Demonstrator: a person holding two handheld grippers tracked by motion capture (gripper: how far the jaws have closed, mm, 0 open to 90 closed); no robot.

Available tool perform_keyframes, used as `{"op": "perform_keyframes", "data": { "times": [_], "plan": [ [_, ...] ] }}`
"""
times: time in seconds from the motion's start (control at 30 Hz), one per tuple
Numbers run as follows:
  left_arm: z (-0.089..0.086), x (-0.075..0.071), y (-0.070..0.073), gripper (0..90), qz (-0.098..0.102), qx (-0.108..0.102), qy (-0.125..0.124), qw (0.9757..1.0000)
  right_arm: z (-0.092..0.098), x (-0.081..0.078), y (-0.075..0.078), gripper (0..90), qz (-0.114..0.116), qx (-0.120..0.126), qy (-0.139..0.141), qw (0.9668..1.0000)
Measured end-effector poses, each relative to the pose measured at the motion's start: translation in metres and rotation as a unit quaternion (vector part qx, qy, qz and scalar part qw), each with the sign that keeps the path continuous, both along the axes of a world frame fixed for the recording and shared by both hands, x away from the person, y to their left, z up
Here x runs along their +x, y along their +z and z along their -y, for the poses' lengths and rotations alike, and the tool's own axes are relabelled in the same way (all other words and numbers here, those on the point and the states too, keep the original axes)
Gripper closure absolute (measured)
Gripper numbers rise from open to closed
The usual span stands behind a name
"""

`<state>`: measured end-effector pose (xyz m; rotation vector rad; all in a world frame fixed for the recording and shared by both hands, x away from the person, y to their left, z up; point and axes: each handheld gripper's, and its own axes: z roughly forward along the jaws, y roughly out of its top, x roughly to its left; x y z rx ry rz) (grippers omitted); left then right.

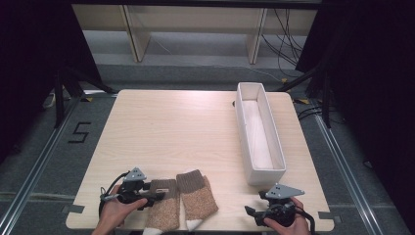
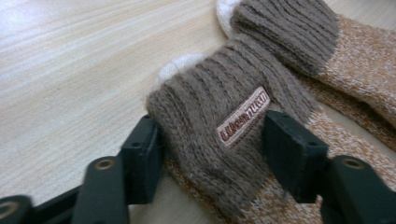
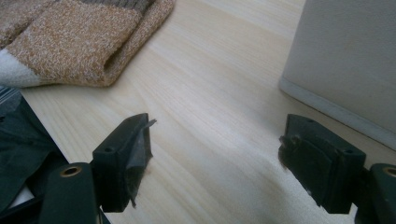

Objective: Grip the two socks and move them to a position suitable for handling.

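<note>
Straddling the ribbed brown cuff (image 2: 224, 135) of the nearer tan-and-brown knitted wool sock (image 1: 164, 205), jaws of the left gripper (image 1: 155, 195) set one on each side of the fabric, the left pad touching the knit, the right pad close against the small woven label (image 2: 243, 116); contact there too close to call, so not yet read as a firm clamp. Approaching from the cuff end, probably because the thick ribbing gives the most bulk to pinch and lets the rest hang free when lifted. Lying flat at the near edge of the pale wooden table (image 1: 171, 127), this sock, toe toward the person, side by side and touching its matching second sock (image 1: 198, 198), cuffs pointing away. Waiting near the table's front right corner, the right gripper (image 1: 252, 213), jaws wide apart over bare wood with nothing between them, the second sock's white toe ahead to one side. Standing just beyond it, the long narrow white open box (image 1: 266, 171), empty, likely where the socks belong. Judged: grasp about to be made, nothing lifted yet.
</note>
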<state>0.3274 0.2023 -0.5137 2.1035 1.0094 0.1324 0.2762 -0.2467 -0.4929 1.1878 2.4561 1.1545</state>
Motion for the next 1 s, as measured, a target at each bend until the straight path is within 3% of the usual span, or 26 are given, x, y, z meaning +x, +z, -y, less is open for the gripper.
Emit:
{"op": "perform_keyframes", "data": {
  "times": [0.03, 0.07, 0.1, 0.13, 0.2, 0.3, 0.33, 0.47, 0.57, 0.6, 0.7, 0.77, 0.87, 0.9, 1.0],
  "plan": [
    [-0.001, -0.001, -0.001, 45.8, -0.006, -0.019, 0.011, 0.9997, 0.001, 0.001, 0.001, 24.8, 0.001, -0.002, 0.011, 0.9999],
    [-0.001, -0.001, -0.001, 49.9, -0.002, -0.024, 0.012, 0.9996, 0.002, 0.001, 0.001, 24.8, 0.020, -0.012, 0.001, 0.9997],
    [-0.001, -0.001, -0.001, 52.7, 0.001, -0.030, 0.010, 0.9995, 0.001, 0.001, 0.001, 24.9, 0.018, -0.010, 0.002, 0.9998],
    [-0.003, -0.002, 0.001, 56.8, 0.011, -0.020, 0.002, 0.9997, 0.001, 0.001, 0.001, 24.9, 0.011, -0.004, 0.005, 0.9999],
    [0.000, -0.004, 0.003, 66.0, 0.026, -0.018, -0.004, 0.9995, 0.002, 0.001, 0.001, 25.5, 0.022, -0.014, 0.002, 0.9997],
    [0.002, -0.007, 0.007, 73.0, 0.038, -0.032, 0.004, 0.9988, 0.003, 0.001, 0.002, 25.7, 0.019, -0.011, 0.000, 0.9998],
    [0.001, -0.007, 0.009, 73.5, 0.045, -0.024, -0.007, 0.9987, 0.002, 0.001, 0.002, 25.7, 0.012, -0.005, -0.001, 0.9999],
    [-0.001, -0.011, 0.018, 74.3, 0.047, -0.042, 0.002, 0.9980, 0.004, 0.000, 0.002, 25.7, 0.009, 0.001, -0.010, 0.9999],
    [-0.003, -0.011, 0.025, 74.5, 0.050, -0.053, 0.004, 0.9974, 0.006, 0.002, 0.002, 25.7, 0.027, -0.003, -0.004, 0.9996],
    [-0.003, -0.011, 0.028, 74.6, 0.047, -0.058, 0.001, 0.9972, 0.004, 0.001, 0.002, 25.7, 0.013, 0.011, -0.011, 0.9998],
    [-0.007, -0.011, 0.040, 74.8, 0.055, -0.063, 0.004, 0.9965, 0.006, 0.002, 0.002, 25.7, 0.024, 0.004, -0.005, 0.9997],
    [-0.013, -0.008, 0.048, 74.9, 0.060, -0.077, 0.007, 0.9952, 0.006, 0.002, 0.002, 25.7, 0.023, 0.008, -0.007, 0.9997],
    [-0.023, -0.002, 0.063, 75.1, 0.058, -0.103, 0.019, 0.9928, 0.006, 0.000, 0.003, 25.7, 0.005, 0.011, -0.015, 0.9998],
    [-0.027, 0.001, 0.068, 75.2, 0.058, -0.100, 0.018, 0.9931, 0.008, 0.002, 0.002, 25.7, 0.024, 0.004, -0.009, 0.9997],
    [-0.037, 0.015, 0.080, 75.1, 0.059, -0.108, 0.037, 0.9917, 0.008, 0.003, 0.002, 25.7, 0.023, 0.010, -0.013, 0.9996]
  ]
}}
